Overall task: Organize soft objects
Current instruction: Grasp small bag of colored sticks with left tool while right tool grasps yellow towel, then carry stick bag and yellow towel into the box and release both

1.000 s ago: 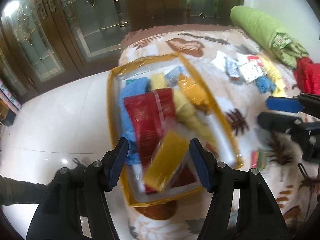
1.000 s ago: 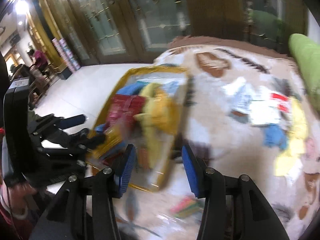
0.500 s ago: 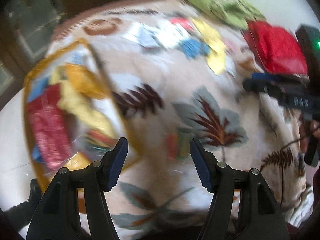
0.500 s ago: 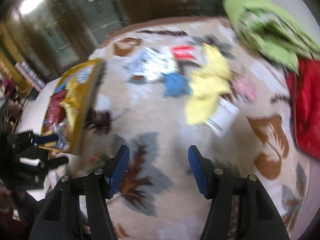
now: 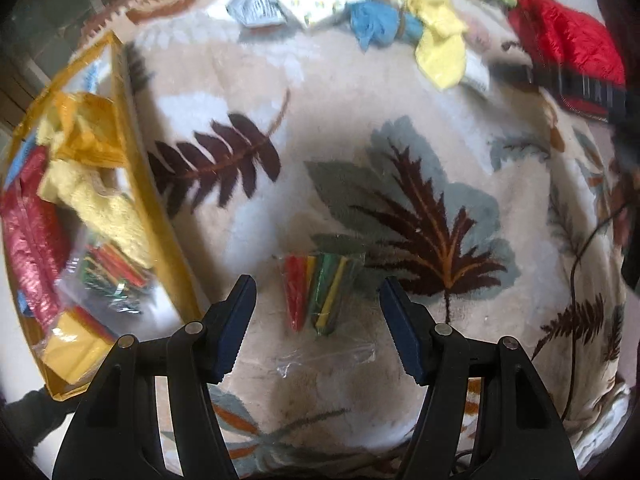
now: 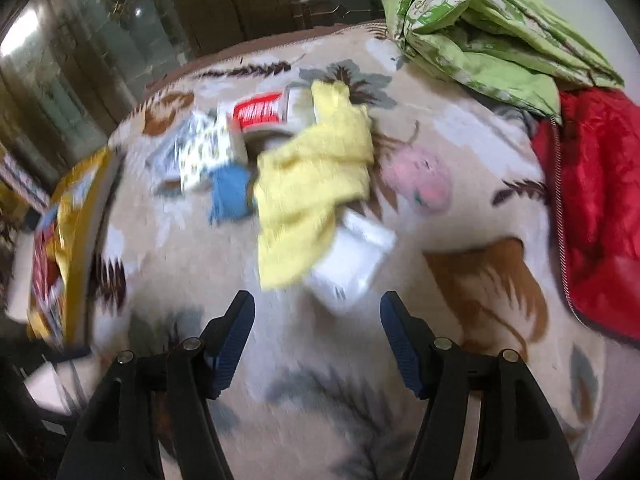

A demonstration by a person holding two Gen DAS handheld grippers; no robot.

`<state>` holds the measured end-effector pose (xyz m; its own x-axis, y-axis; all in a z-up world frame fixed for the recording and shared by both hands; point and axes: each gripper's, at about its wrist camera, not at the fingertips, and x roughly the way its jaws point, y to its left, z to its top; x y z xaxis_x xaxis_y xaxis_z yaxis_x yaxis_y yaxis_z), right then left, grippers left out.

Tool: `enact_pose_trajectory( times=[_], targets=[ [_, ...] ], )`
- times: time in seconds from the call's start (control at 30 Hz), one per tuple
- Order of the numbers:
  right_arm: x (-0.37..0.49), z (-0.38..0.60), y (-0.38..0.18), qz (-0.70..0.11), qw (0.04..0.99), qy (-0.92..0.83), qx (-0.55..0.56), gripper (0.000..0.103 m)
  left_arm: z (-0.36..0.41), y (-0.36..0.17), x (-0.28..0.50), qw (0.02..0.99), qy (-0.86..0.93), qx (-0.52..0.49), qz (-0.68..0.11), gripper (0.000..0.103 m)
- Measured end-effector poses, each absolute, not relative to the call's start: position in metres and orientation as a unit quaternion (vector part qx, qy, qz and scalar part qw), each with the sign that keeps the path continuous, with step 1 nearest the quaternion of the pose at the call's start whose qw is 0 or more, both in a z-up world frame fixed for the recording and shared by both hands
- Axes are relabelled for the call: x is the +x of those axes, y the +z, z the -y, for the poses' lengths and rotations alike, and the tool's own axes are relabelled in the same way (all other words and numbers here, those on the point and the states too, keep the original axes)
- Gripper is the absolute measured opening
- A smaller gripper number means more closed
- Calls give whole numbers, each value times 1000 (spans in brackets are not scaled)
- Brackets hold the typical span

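A clear packet of red, yellow and green strips (image 5: 318,290) lies on the leaf-patterned blanket (image 5: 360,128). My left gripper (image 5: 318,322) hovers open right over it, pads clear of the packet. At the left stands a yellow-trimmed clear storage bag (image 5: 160,240) filled with cloths and packets. My right gripper (image 6: 318,336) points down at the blanket with its jaws opening and nothing between them; a white packet (image 6: 352,260) and a yellow cloth (image 6: 316,180) lie just beyond its tips. A blue cloth (image 6: 230,192) and a pink soft item (image 6: 420,180) lie nearby.
A green quilt (image 6: 480,36) and a red padded garment (image 6: 600,208) lie at the blanket's far right. Several printed packets (image 6: 208,148) lie beyond the yellow cloth. The storage bag (image 6: 76,216) shows at the left in the right wrist view. Glass doors stand behind.
Both grippers swung right, away from the storage bag, and dropped toward the blanket. The yellow packet seen between the left jaws is gone from them. The right jaws have spread wider.
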<state>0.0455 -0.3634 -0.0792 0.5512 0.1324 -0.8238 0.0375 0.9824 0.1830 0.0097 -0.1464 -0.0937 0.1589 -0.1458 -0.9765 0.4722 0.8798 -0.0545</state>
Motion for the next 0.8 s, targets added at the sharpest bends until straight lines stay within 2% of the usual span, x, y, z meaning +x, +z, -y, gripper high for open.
enact_pose_trajectory(
  times=[0.27,0.33,0.53,0.6,0.63,0.73,0.77,0.8],
  targets=[
    [124,393,-83,-482,845,4,231,74,149,-104,25,738,-204,125,-631,66],
    [139,395,-91,-501,832,-4,238,74,152,-105,26,737,-208,128,-630,71],
    [158,381,-107,-525,823,11,219,73,157,-105,33,736,-211,128,-630,71],
    [160,375,-109,-525,825,16,209,50,161,-107,33,737,-211,140,-627,71],
    [159,371,-109,-523,826,20,210,43,164,-107,33,739,-209,145,-624,71],
    [153,364,-105,-514,835,26,193,33,171,-107,29,744,-208,162,-613,70],
    [151,364,-103,-511,839,28,187,31,171,-107,28,746,-207,165,-611,67],
    [147,363,-100,-505,844,31,181,30,171,-106,27,749,-203,164,-609,57]
  ],
)
